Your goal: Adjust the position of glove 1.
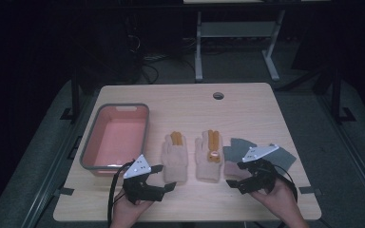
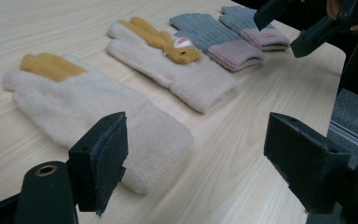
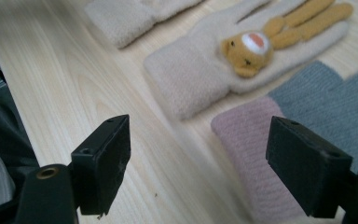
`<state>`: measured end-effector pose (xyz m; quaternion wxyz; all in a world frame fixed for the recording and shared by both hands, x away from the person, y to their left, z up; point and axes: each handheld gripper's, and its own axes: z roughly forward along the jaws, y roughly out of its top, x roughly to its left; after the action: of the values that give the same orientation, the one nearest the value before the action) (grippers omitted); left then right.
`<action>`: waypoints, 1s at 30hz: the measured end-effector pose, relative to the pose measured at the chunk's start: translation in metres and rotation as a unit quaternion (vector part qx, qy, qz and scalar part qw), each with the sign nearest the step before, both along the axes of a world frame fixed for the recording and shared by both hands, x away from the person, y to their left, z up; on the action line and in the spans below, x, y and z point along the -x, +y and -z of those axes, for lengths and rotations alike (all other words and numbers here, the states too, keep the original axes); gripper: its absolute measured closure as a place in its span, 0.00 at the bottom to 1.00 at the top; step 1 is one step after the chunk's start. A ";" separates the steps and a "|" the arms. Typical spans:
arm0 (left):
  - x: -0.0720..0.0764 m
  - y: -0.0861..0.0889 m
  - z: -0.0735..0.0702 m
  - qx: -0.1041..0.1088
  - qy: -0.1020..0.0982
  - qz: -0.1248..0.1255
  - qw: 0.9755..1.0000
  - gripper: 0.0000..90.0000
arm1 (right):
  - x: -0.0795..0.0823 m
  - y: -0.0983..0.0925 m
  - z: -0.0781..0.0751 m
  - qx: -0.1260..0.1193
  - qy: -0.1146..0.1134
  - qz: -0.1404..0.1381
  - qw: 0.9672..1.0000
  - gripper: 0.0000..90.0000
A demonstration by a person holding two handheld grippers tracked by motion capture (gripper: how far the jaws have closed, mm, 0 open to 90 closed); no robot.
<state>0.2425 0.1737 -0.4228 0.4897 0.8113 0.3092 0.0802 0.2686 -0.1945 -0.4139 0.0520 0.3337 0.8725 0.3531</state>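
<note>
Two beige gloves lie side by side in the middle of the table. The plain beige glove has mustard fingers. The beige glove with a bear face lies to its right. A pair of grey gloves with pink cuffs lies further right. My left gripper stands open just short of the plain glove's cuff, holding nothing. My right gripper is open and empty, low over the table by the pink cuff and the bear glove's cuff.
A pink basin with a grey rim stands empty at the left of the table. A round cable hole sits near the far edge. Bare wood runs along the far half and the front edge.
</note>
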 end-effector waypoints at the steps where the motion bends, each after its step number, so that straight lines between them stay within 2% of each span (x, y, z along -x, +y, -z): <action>1: 0.000 0.000 0.000 0.000 0.000 0.000 1.000 0.24 | -0.001 0.001 -0.001 0.000 0.001 0.001 1.000 0.24; 9: -0.002 0.003 -0.001 0.001 -0.001 -0.004 1.000 0.24 | -0.015 0.012 -0.013 0.019 0.006 -0.019 1.000 0.25; 17: -0.003 0.005 -0.001 0.003 -0.003 -0.007 1.000 0.24 | -0.032 0.023 -0.023 0.025 0.013 -0.033 0.999 0.25; 30: -0.003 0.008 -0.002 0.000 -0.005 -0.011 1.000 0.24 | -0.055 0.041 -0.036 0.043 0.005 -0.055 0.998 0.26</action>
<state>0.2459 0.1812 -0.4209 0.4902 0.8074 0.3158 0.0898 0.3239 -0.1530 -0.3782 0.0427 0.2844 0.9043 0.3156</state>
